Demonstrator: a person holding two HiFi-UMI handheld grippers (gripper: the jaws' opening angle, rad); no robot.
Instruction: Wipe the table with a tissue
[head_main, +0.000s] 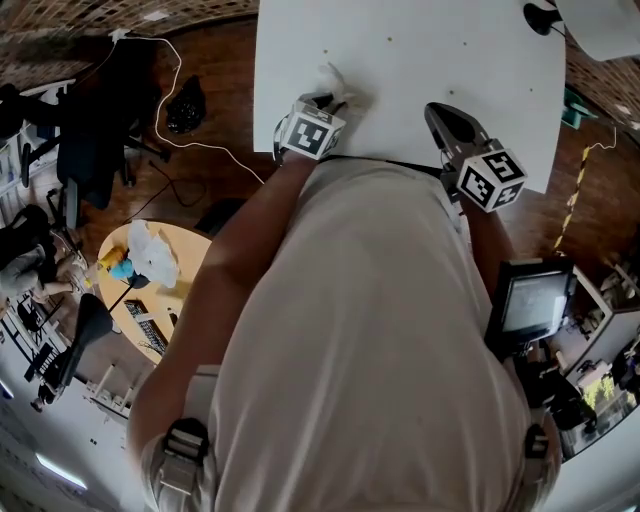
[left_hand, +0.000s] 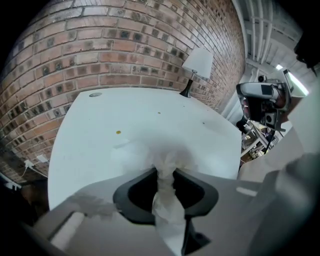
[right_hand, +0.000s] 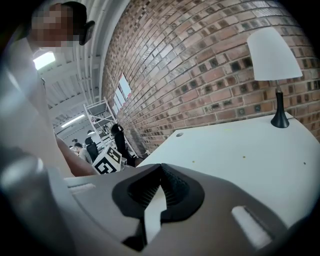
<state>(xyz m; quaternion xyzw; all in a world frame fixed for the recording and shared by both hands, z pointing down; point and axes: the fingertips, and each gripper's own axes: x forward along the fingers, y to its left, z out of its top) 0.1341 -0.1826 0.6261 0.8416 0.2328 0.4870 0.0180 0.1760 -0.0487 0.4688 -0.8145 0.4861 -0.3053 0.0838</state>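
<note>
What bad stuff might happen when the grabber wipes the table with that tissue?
1. The tissue is thin and the left gripper only pinches a narrow twist of it. Dragging it over the table might tear it or pull it loose.
2. The bunched tissue covers little, so the yellow speck could be missed.
3. A wide sweep toward the far corner might bump the lamp.

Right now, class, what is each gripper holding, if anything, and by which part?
Left gripper pinches the tissue at its twisted middle, loose end on the table. Right gripper holds nothing.
</note>
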